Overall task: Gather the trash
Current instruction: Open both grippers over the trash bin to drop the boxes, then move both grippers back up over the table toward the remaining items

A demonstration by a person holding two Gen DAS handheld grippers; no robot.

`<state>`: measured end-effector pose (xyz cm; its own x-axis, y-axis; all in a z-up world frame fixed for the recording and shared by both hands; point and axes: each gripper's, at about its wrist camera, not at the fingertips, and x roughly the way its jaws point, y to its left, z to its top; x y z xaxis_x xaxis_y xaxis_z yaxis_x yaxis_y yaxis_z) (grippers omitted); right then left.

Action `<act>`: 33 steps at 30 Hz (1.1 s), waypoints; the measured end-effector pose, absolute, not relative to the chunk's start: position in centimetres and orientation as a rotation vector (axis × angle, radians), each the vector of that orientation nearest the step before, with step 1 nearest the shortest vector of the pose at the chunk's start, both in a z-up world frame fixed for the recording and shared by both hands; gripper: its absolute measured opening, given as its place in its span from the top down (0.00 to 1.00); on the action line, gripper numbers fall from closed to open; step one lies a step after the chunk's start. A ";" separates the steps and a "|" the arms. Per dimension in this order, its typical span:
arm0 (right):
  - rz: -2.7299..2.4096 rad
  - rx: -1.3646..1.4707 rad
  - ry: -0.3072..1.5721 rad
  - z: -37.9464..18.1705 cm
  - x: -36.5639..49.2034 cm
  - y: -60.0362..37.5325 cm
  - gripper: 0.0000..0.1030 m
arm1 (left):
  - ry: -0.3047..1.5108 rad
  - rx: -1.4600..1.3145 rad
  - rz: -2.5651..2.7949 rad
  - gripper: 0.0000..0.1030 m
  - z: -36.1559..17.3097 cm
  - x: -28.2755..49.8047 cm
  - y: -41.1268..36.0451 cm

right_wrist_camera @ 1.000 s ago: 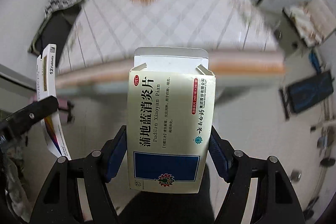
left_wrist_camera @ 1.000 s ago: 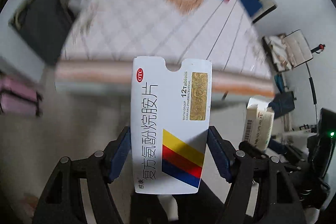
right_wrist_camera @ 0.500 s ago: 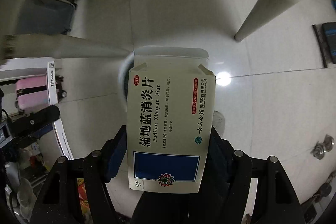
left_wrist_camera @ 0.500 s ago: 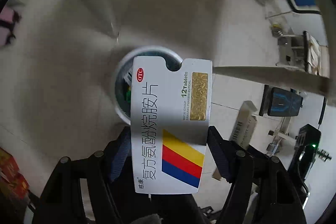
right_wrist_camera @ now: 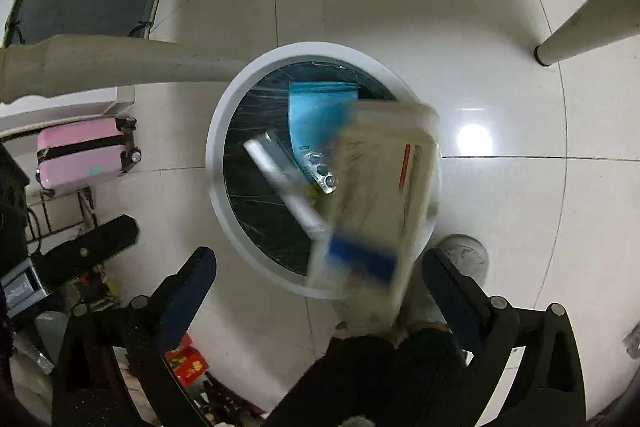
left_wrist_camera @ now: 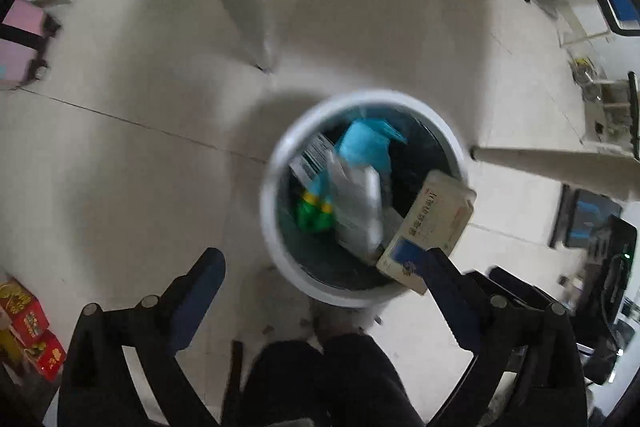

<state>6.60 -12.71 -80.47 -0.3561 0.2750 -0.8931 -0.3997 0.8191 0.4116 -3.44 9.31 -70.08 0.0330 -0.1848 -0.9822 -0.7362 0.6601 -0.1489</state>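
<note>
left tool [left_wrist_camera: 324, 275] opening, empty, above white bin [left_wrist_camera: 276, 223] of trash.

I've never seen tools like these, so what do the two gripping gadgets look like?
Each hand-held gripper, left and right, is a matte black plastic frame of linked bars joined by round silver rivets. Two fingers carry dark blue pads. No cables or markings show.

Ahead of the spread fingers [right_wrist_camera: 182, 291] of the right gripper [right_wrist_camera: 320, 287], the round bin [right_wrist_camera: 224, 107] gapes, but a blurred cream box [right_wrist_camera: 380, 195] blocks its right half. A table leg [right_wrist_camera: 120, 63] crosses beyond the left finger; another [right_wrist_camera: 588, 35] stands far right. Bare floor tiles [right_wrist_camera: 500, 227] lie open between.
</note>
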 end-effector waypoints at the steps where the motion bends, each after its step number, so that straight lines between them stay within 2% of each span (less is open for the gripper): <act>1: 0.704 -0.100 1.799 -80.2 6.5 -12.7 0.00 | 1.504 -0.759 0.526 0.02 -69.2 -3.7 9.2; 7: 0.665 -0.299 1.708 -76.5 5.9 -12.6 0.00 | 1.494 -0.609 0.558 0.02 -64.6 -5.3 7.7; 13: 0.593 -0.432 1.629 -71.1 4.5 -13.2 0.00 | 1.514 -0.605 0.535 0.02 -60.8 -6.3 5.5; 19: 0.558 -0.468 1.558 -64.1 3.9 -14.0 0.00 | 1.502 -0.585 0.522 0.02 -57.1 -6.0 3.9; 33: 0.564 -0.421 1.487 -46.6 1.9 -16.6 0.00 | 1.451 -0.534 0.456 0.02 -43.7 -7.9 1.8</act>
<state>1.92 -16.64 -46.64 -0.0038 0.0936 -0.9956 -0.5907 0.8031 0.0778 -7.91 1.84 -43.66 0.0730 -0.0281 -0.9969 -0.5931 0.8024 -0.0660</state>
